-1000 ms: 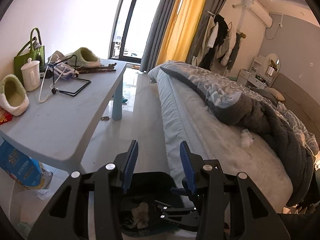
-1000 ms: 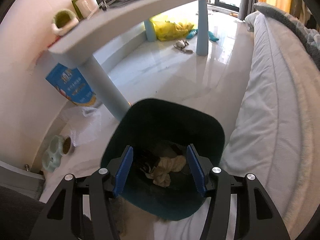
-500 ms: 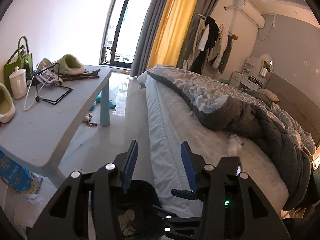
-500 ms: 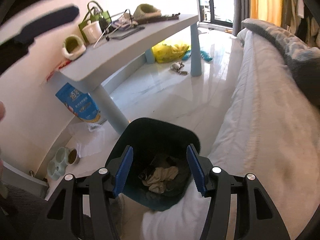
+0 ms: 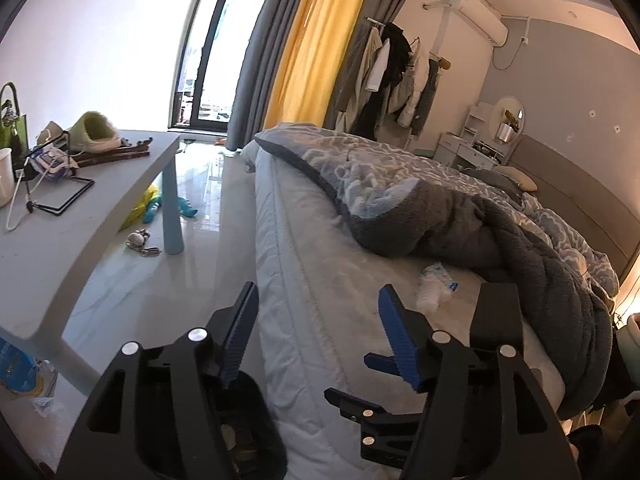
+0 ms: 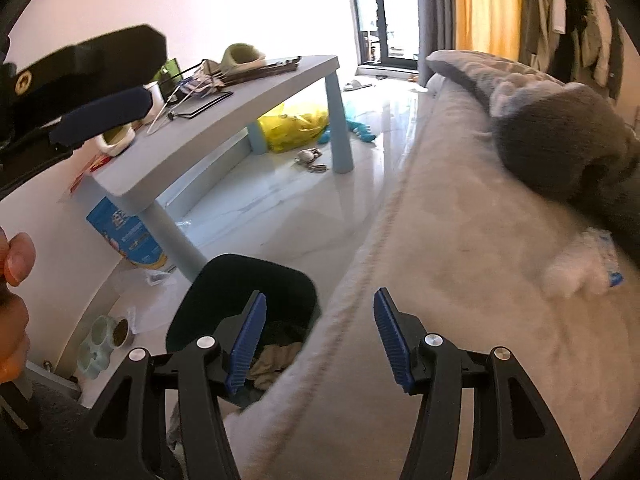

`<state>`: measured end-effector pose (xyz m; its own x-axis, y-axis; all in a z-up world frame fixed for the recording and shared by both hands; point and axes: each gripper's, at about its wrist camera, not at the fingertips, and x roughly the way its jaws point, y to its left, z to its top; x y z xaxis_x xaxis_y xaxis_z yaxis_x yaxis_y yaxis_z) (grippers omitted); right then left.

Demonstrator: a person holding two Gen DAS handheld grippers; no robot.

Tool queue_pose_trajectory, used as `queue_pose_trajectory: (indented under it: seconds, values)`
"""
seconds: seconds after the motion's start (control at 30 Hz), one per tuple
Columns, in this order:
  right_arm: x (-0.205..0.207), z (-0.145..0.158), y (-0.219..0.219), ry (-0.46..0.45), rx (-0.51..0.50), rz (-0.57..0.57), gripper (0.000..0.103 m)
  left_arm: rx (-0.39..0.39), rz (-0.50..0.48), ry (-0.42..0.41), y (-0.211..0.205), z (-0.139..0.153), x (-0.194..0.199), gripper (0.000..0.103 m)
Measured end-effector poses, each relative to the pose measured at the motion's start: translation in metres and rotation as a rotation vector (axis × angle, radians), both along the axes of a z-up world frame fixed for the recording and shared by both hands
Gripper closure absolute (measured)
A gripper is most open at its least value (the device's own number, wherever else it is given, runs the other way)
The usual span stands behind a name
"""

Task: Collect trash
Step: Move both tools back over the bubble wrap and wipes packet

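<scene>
We find both tools, left [image 5: 316,336] and right [image 6: 318,340], spread apart and empty above the mattress edge [image 6: 360,264]. Crumpled white tissue [image 5: 434,286] lies beside the fleecy blanket [image 5: 520,240]; the dark bin [image 6: 244,292] stands below on glossy floor.

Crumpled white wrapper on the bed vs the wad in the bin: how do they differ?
The crumpled white wrapper is white with blue print; the wad is tan. The wrapper lies exposed on the mattress beside the grey blanket; the wad sits inside the dark bin. Both are crumpled, and neither is gripped.
</scene>
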<state>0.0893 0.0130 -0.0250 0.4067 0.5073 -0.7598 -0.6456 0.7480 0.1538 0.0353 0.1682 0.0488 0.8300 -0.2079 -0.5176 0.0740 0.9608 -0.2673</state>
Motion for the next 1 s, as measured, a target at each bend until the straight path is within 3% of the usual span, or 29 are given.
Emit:
queue_pose_trajectory:
  seconds: [0.53,1.0]
  values:
    - [0.056,0.007,-0.082,-0.046,-0.013,-0.113,0.045,-0.02,-0.097,0.024,-0.057,-0.02,0.046,0.023]
    - [0.11,0.011,-0.153,-0.066,0.001,-0.225,0.042,0.0,-0.166,0.061,-0.097,-0.04,0.084,0.019]
